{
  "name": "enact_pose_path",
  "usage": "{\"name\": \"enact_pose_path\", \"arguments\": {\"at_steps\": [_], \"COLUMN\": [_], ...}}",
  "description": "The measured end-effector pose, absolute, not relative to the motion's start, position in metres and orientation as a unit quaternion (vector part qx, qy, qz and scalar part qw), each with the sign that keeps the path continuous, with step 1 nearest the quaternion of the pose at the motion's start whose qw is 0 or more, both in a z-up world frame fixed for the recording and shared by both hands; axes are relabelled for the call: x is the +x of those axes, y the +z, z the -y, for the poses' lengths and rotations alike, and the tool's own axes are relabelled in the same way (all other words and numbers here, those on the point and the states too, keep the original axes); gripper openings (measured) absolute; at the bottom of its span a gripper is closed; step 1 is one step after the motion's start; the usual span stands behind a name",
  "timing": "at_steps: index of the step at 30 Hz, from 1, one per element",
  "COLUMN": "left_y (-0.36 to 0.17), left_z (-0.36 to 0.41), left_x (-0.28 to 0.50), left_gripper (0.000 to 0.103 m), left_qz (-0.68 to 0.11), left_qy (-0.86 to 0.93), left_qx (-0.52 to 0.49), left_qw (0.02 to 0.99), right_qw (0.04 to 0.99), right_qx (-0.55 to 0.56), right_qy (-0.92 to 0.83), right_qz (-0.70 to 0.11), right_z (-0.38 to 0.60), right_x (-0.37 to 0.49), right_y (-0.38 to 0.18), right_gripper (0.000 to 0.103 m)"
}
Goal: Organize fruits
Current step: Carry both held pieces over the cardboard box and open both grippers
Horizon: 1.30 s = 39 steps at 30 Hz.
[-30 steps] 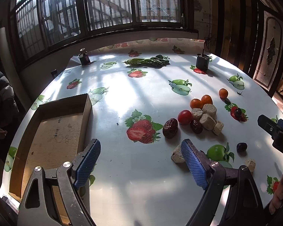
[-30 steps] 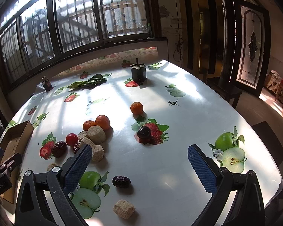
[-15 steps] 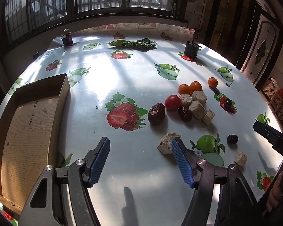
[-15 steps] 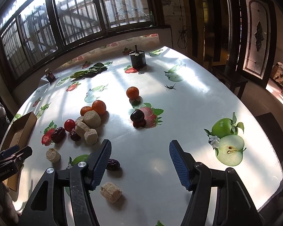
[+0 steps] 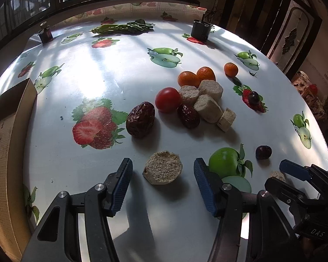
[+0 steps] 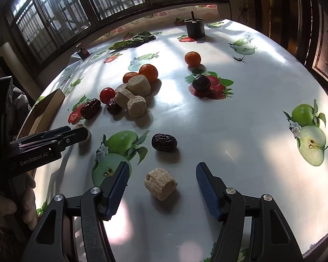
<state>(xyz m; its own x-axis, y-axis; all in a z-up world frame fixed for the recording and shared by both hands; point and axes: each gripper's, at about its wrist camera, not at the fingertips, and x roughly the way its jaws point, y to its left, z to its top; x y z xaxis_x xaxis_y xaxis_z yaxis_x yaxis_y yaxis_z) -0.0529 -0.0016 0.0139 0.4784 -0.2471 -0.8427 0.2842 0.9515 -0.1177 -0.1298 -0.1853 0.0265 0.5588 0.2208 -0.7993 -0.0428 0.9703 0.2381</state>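
Here both grippers straddle tan chunks untouched — left gripper (image 5: 163, 183) closing, right gripper (image 6: 161, 186) agape.

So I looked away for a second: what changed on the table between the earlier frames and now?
Both grippers came down and narrowed. The left gripper now brackets a beige chunk, jaws closing but not touching it. The right gripper brackets another beige chunk, also untouched. Nothing was picked up or released. The oranges, tomato, dates and cardboard box stayed put.
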Motion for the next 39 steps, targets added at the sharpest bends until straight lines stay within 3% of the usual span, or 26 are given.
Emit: {"name": "enact_pose_path", "arguments": {"at_steps": [2,5,6,8,18,23,27,34,39], "left_y": [0.014,0.014,0.014,0.017,0.095,0.132,0.126,0.069,0.033], "left_z": [0.007,0.011,0.011,0.004,-0.101,-0.185,-0.244,-0.322,-0.34], "left_x": [-0.055,-0.056,-0.056,-0.058,-0.08,-0.067,-0.028,0.03,0.048], "left_gripper": [0.057,0.035,0.035,0.035,0.035,0.035,0.035,0.035,0.035], "left_qz": [-0.482,-0.476,-0.477,-0.476,-0.414,-0.395,-0.429,-0.479,-0.508], "left_qy": [-0.154,-0.137,-0.14,-0.145,-0.123,-0.047,0.0,0.038,0.04], "left_qx": [0.031,0.053,0.049,0.031,-0.067,-0.054,-0.052,-0.132,-0.166], "left_qw": [0.862,0.867,0.866,0.867,0.899,0.916,0.902,0.867,0.844], "right_qw": [0.879,0.881,0.882,0.882,0.905,0.907,0.887,0.848,0.835], "right_qx": [0.078,0.042,0.035,0.037,0.007,0.001,0.018,-0.016,-0.027], "right_qy": [0.073,0.059,0.058,0.061,0.123,0.223,0.303,0.314,0.293], "right_qz": [-0.466,-0.467,-0.467,-0.466,-0.406,-0.358,-0.348,-0.427,-0.465], "right_z": [0.179,0.17,0.169,0.168,0.124,0.048,-0.026,-0.146,-0.175], "right_x": [-0.13,-0.131,-0.132,-0.132,-0.138,-0.121,-0.082,0.012,0.043], "right_y": [0.027,0.026,0.026,0.026,0.09,0.147,0.173,0.118,0.072], "right_gripper": [0.062,0.049,0.038,0.033,0.032,0.033,0.033,0.033,0.033]}}
